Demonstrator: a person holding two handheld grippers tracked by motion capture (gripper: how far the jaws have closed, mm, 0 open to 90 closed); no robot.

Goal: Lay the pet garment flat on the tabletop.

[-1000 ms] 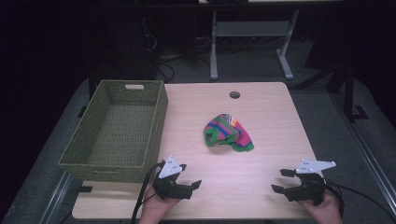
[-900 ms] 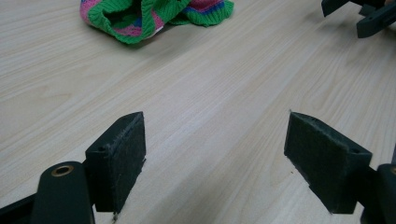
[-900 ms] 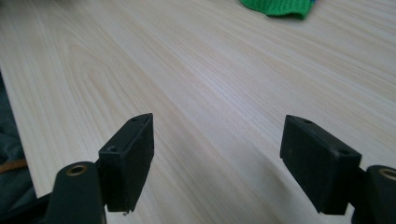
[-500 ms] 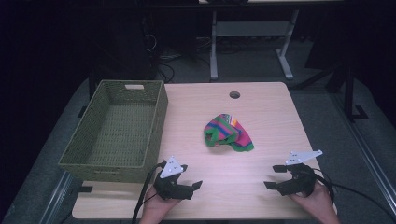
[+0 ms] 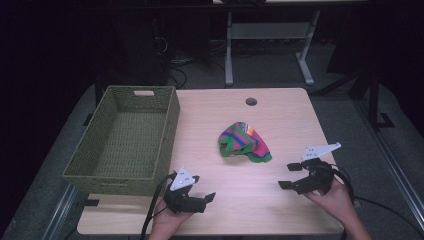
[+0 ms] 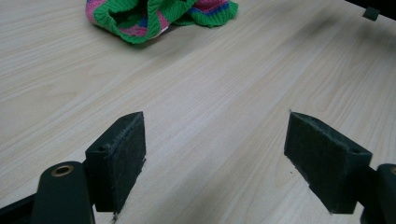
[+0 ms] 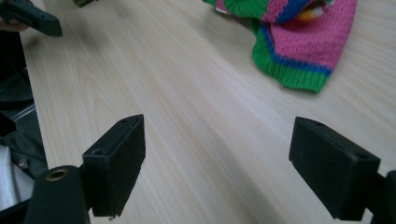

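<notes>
Basket (image 5: 127, 140) on the left part of the desk (image 5: 285, 115), its left side overhanging the edge. Knitted cloth (image 5: 244, 143) lies near desk centre, right of the basket and well apart from it. Round hole (image 5: 251, 101) in the desk behind the cloth, near the far edge. Left gripper (image 5: 200, 196) at the near edge, just in front of the basket's near right corner. Right gripper (image 5: 289, 175) near the front right, right of and before the cloth.

Bare surface (image 5: 280, 120) around knit cloth (image 5: 244, 142) at centre; woven basket (image 5: 127, 140) blocks left side, near left hand-held gripper (image 5: 192, 192).
</notes>
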